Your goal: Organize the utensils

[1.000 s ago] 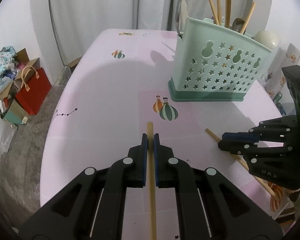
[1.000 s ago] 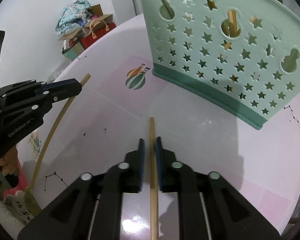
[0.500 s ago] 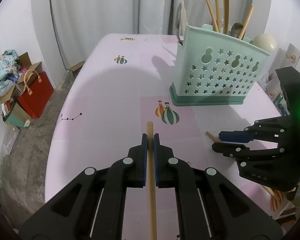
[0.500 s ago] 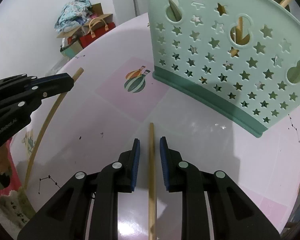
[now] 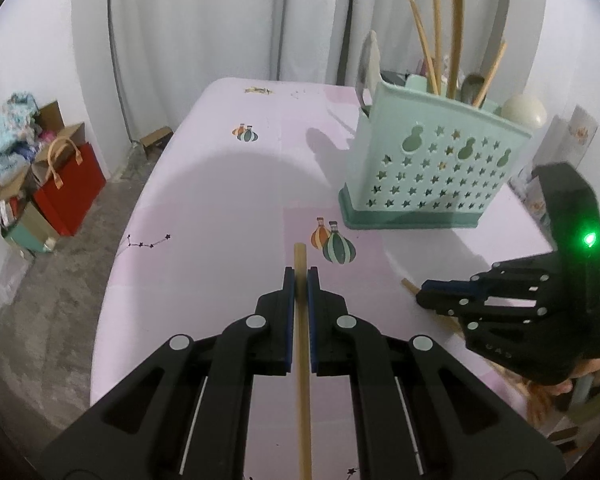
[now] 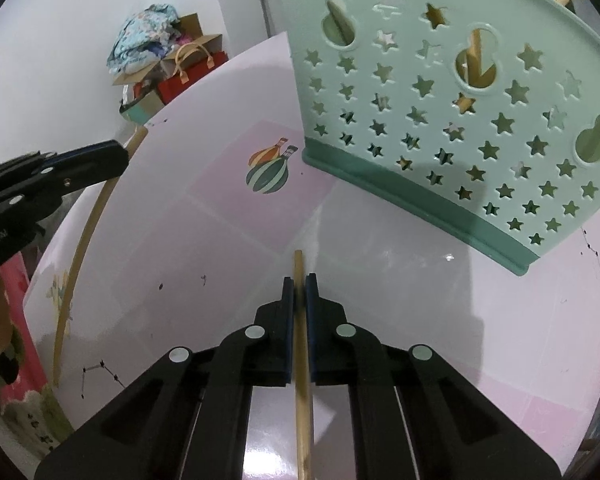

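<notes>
Each tool is clamped on a chopstick: left tool [image 5: 301,280], right tool [image 6: 299,286]. The step in hand looks like carrying. Next, lift both into the green holder [image 6: 452,120] ahead.

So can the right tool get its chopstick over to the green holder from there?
Probably yes. The right tool is shut on its chopstick, and only bare pink table lies between it and the green holder. It would have to lift above the rim first; the top is out of view here.
</notes>
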